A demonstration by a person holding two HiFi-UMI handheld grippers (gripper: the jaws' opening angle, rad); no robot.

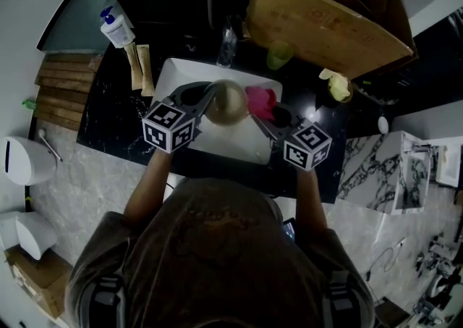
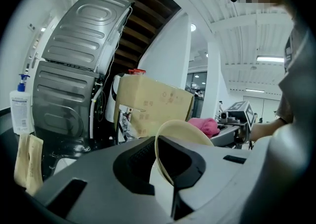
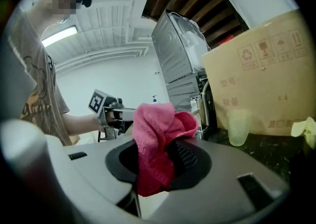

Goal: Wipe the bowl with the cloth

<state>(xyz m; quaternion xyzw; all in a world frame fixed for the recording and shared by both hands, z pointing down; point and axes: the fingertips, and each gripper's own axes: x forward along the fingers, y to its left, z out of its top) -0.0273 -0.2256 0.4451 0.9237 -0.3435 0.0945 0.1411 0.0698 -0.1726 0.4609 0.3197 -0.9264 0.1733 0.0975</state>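
Observation:
A beige bowl (image 1: 228, 101) hangs on edge over the white sink (image 1: 181, 72), its rim pinched by my left gripper (image 1: 210, 96). From the left gripper view the bowl (image 2: 190, 131) rises between the jaws of that gripper (image 2: 165, 168). A pink cloth (image 1: 261, 103) is bunched in my right gripper (image 1: 258, 113), right beside the bowl's right side. The cloth (image 3: 158, 144) fills the jaws of the right gripper (image 3: 160, 166) in the right gripper view, and the left gripper's marker cube (image 3: 100, 103) shows behind it. The pink cloth (image 2: 205, 125) also shows behind the bowl.
A large cardboard box (image 1: 325, 26) stands behind the sink on the black counter (image 1: 116, 113), with a pale green cup (image 1: 279, 54) and a clear bottle (image 1: 227, 47) by it. A soap pump bottle (image 1: 116, 27) and yellow sponges (image 1: 141, 67) sit at left. A yellow rag (image 1: 338, 86) lies at right.

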